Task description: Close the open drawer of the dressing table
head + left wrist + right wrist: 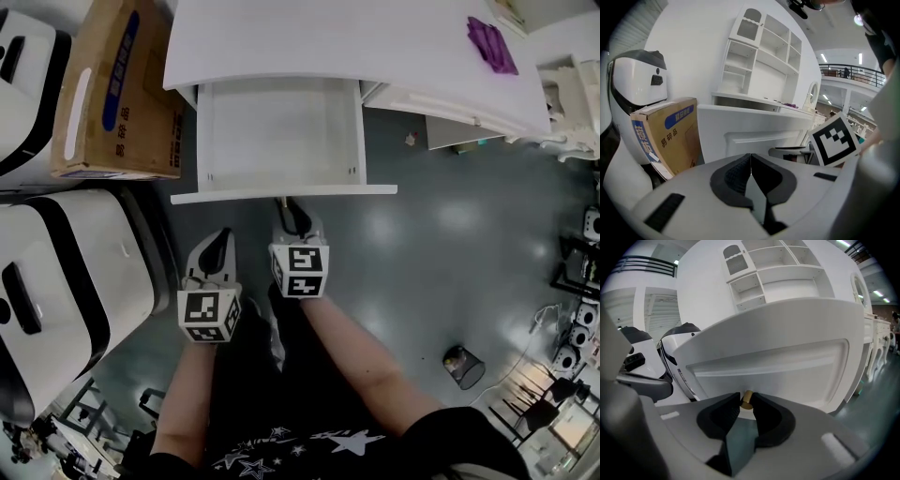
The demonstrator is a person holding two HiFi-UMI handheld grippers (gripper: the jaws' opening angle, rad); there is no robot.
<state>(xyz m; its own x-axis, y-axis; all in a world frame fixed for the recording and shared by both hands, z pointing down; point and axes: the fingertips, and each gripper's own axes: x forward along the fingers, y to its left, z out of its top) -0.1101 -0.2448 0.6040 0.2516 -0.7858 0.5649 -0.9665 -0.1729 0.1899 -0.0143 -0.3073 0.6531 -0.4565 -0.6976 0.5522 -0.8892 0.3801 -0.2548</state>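
Over grey floor [441, 253], the open drawer [281, 122] shows white bottom.

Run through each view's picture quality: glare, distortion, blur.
Head view: bright glare patches on the glossy floor. Left gripper view: fisheye bows the dressing table, and the corners go black. Right gripper view: the drawer front bulges, yet the brass knob is sharp.
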